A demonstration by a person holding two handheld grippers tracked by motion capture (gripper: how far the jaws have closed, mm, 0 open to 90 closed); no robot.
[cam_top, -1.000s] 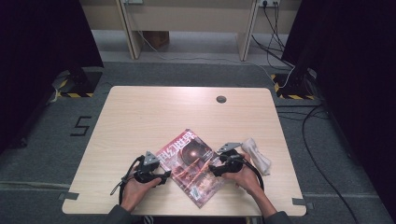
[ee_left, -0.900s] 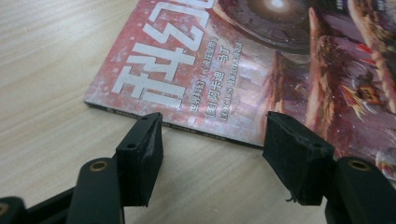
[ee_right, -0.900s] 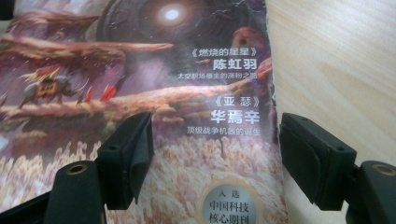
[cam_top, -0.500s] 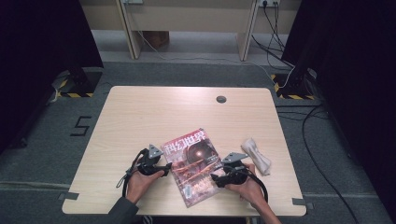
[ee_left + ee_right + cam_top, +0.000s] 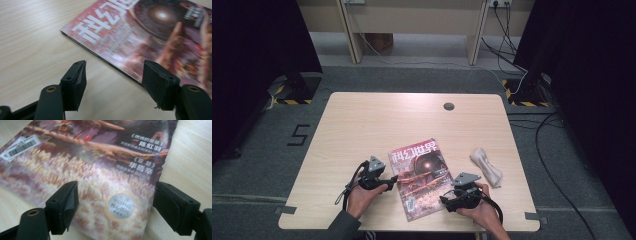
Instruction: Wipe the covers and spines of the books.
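The glossy red-covered magazine (image 5: 421,179) is lying flat near the table's front edge, squarer than a second ago, while both grippers — left gripper (image 5: 391,178) at its left edge, right gripper (image 5: 443,200) over its near-right corner — are backing off, jaws open and empty, suggesting repositioning is finishing.

Magazine (image 5: 421,178) rotated since 1.0 s ago: top edge swung toward left gripper (image 5: 388,178), long edges now nearer square to table edge. Right gripper (image 5: 446,200) pulled back toward near table edge, jaws wide over magazine's lower right corner. Left gripper shifted slightly, jaws wide at spine edge.
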